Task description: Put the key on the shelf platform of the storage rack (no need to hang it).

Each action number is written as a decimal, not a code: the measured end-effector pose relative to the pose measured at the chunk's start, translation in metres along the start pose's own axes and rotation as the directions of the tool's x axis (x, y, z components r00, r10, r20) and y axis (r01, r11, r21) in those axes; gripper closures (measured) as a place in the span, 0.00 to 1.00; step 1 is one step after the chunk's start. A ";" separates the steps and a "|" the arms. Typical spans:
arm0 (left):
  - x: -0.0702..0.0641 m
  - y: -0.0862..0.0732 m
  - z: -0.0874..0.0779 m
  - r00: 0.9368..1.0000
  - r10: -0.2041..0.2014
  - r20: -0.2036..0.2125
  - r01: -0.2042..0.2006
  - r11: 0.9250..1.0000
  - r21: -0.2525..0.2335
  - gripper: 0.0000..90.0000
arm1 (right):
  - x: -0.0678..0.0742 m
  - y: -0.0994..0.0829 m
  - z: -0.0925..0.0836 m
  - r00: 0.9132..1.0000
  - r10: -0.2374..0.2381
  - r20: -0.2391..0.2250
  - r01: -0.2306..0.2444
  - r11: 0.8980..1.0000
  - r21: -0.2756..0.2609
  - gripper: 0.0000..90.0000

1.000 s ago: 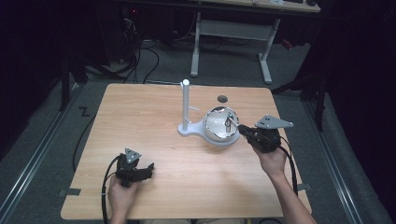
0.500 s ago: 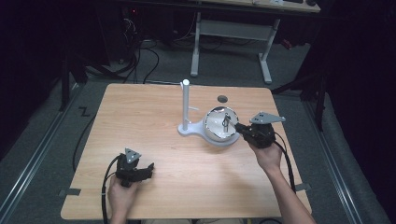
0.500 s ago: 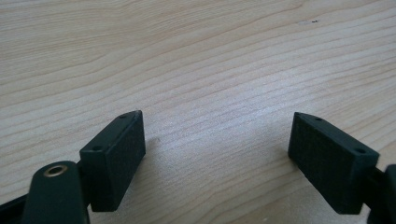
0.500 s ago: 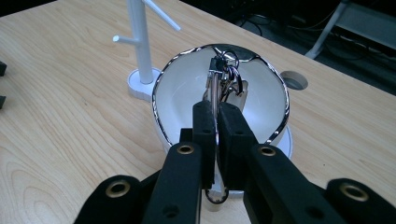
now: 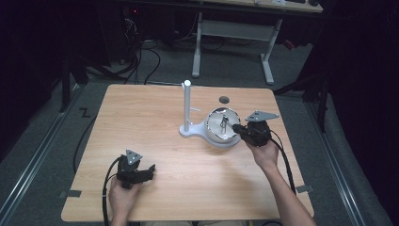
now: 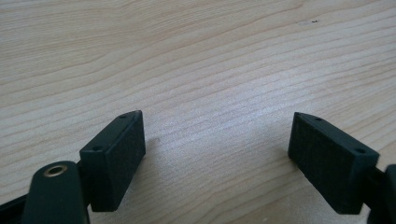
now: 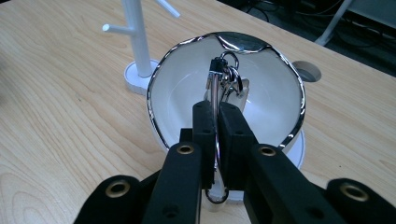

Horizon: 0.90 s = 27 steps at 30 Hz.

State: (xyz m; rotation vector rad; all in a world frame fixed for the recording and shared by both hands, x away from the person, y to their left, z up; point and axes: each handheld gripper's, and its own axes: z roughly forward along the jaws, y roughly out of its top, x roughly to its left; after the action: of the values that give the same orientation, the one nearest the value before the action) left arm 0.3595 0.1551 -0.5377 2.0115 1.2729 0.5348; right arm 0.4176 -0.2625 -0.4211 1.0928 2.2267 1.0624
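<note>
From where I stand, the left gripper (image 5: 145, 170) rests on the desk (image 5: 141, 117) near its front edge, where it was a second ago, its fingers (image 6: 114, 158) spread wide with nothing but bare wood between them. Farther right stands the white peg stand (image 5: 187, 107), and just beside it the shiny bowl (image 5: 211, 136). The right gripper (image 5: 236, 128) has edged in toward the bowl and sunk a little, so the key ring (image 7: 223, 79) it carries now hangs over the bowl's white inside. Its fingers (image 7: 204, 135) are clamped tight on the ring's metal loop. I judge that the ring is being lifted from the bowl or lowered into it; I cannot tell which.
</note>
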 end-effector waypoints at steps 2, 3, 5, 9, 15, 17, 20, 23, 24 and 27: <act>0.000 0.000 0.000 1.000 0.000 0.000 0.000 1.000 0.000 0.21 | 0.000 0.000 0.003 1.000 0.004 -0.003 -0.004 1.000 0.003 0.96; 0.000 0.000 0.000 1.000 0.001 0.000 -0.001 1.000 0.001 0.21 | 0.000 0.000 0.005 1.000 0.004 -0.005 -0.004 1.000 0.005 0.96; 0.000 0.000 0.000 1.000 0.001 0.000 -0.001 1.000 0.001 0.21 | 0.001 0.000 0.007 1.000 0.007 -0.009 -0.007 1.000 0.011 0.96; 0.000 0.000 0.000 1.000 0.000 0.000 0.000 1.000 0.000 0.21 | 0.001 0.001 0.011 1.000 0.012 -0.021 -0.011 1.000 0.011 0.96; 0.000 0.000 0.000 1.000 -0.001 0.000 0.001 1.000 -0.001 0.21 | 0.000 0.001 0.017 0.999 0.029 -0.030 -0.028 0.999 0.017 0.96; 0.000 0.000 0.000 1.000 0.000 0.000 0.000 1.000 0.000 0.21 | 0.000 0.001 0.020 0.999 0.025 -0.032 -0.025 0.999 0.021 0.96; 0.000 0.000 0.000 1.000 -0.001 0.000 0.001 1.000 -0.001 0.21 | 0.001 0.001 0.024 0.999 0.021 -0.034 -0.020 0.999 0.027 0.96; 0.000 0.000 0.000 1.000 0.000 0.000 0.000 1.000 0.000 0.21 | 0.002 0.001 0.029 0.999 0.019 -0.032 -0.018 0.999 0.033 0.96; 0.000 0.000 0.000 1.000 0.000 0.000 0.000 1.000 0.000 0.21 | 0.001 0.001 0.030 0.999 0.018 -0.028 -0.017 0.999 0.033 0.96; 0.000 0.000 0.000 1.000 -0.001 0.002 0.001 1.000 0.000 0.21 | -0.001 0.001 0.033 0.999 0.032 -0.022 -0.031 0.999 0.044 0.96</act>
State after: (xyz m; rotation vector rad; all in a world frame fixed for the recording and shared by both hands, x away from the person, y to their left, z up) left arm 0.3595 0.1553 -0.5377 2.0107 1.2730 0.5322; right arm 0.4403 -0.2482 -0.4410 1.1426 2.2677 1.0486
